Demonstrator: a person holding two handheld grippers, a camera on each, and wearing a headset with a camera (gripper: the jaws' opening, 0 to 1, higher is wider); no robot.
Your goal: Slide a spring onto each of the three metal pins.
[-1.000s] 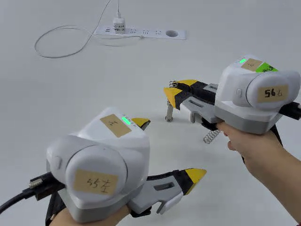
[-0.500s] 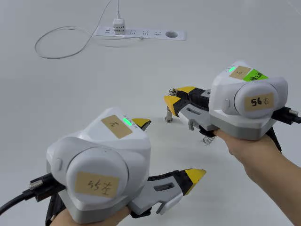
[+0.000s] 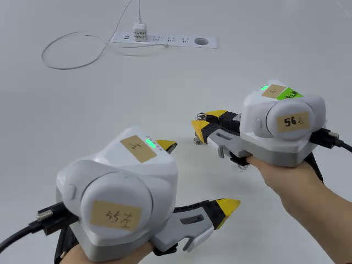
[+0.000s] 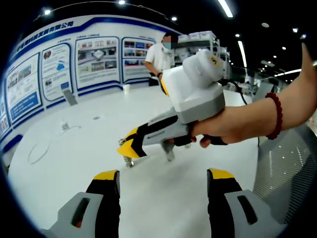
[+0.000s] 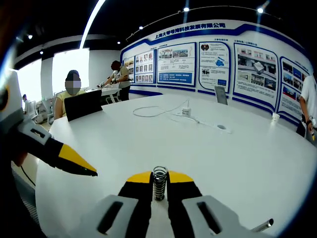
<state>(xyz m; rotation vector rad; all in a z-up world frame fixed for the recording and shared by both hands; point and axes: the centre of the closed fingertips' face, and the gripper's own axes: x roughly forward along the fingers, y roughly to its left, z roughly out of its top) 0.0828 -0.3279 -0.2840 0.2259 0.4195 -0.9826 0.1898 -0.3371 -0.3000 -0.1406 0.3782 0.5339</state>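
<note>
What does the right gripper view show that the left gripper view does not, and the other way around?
Right gripper view: a spring clamped upright between the right gripper's shut jaws. Left gripper view: the left gripper's open jaws, and a metal pin standing on the table beneath the right gripper. Both: the white table and the looped cable.

The spring point(image 5: 159, 182) is silver, the table point(image 3: 82, 110) white
</note>
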